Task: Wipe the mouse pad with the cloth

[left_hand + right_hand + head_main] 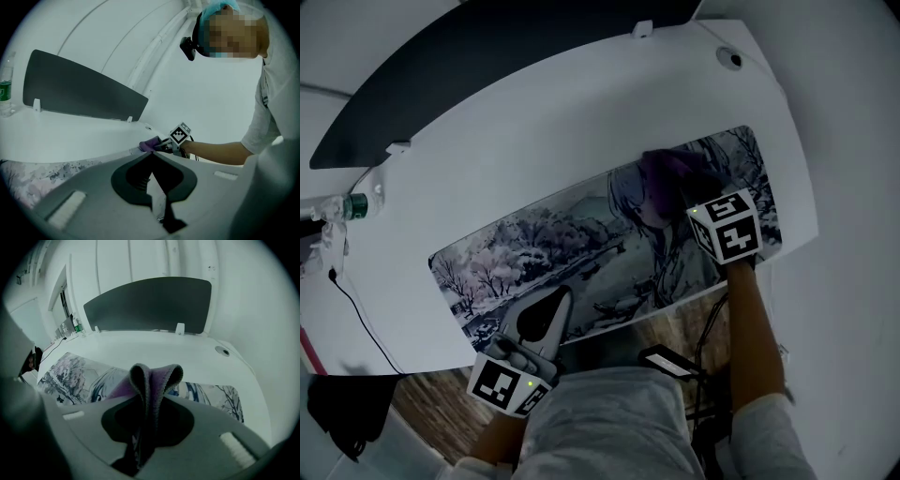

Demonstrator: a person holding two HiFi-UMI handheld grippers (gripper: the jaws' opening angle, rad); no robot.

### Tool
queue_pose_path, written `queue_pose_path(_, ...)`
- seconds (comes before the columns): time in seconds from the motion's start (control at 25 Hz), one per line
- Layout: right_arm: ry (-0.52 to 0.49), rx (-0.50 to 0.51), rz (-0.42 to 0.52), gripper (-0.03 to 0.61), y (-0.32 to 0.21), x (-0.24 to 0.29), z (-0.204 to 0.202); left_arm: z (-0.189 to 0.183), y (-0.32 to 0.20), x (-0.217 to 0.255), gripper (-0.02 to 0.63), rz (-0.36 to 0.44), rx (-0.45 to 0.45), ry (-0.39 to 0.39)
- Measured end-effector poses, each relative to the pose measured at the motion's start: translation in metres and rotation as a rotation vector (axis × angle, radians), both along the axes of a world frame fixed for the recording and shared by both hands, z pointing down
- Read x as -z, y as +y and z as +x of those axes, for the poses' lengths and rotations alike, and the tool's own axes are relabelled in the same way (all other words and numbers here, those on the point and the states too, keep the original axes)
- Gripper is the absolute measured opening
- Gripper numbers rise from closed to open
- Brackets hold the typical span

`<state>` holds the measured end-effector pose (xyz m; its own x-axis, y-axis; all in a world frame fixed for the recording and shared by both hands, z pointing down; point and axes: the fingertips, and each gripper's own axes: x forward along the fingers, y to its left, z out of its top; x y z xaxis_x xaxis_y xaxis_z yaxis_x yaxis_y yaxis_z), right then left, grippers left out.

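right tool [149, 404] pinching cloth [157, 376] on mouse pad [572, 246] | left tool [152, 154] closed, empty

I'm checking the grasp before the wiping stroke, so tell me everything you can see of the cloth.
The cloth is purple and soft, with a greyer hemmed edge. It is bunched into upright folds and pinched between the jaws of the right hand-held gripper, with a looped fold standing out past the tips. In the head view it lies over the right part of the printed mouse pad, apparently resting on it, though contact can't be confirmed.
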<state>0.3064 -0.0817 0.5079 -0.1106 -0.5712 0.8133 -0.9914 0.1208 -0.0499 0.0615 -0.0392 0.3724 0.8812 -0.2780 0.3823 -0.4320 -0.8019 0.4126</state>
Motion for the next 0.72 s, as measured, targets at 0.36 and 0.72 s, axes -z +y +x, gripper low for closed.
queue_pose_path(0.36,0.073,-0.018,-0.024,0.048,0.007,-0.001,0.058,0.024,-0.013,-0.011,0.018,0.026,0.002,-0.03)
queue_pose_path(0.72,0.111,-0.032,-0.036,0.048,0.007,-0.003,0.102,0.064,-0.023,-0.026,0.018,0.055,-0.038,-0.051)
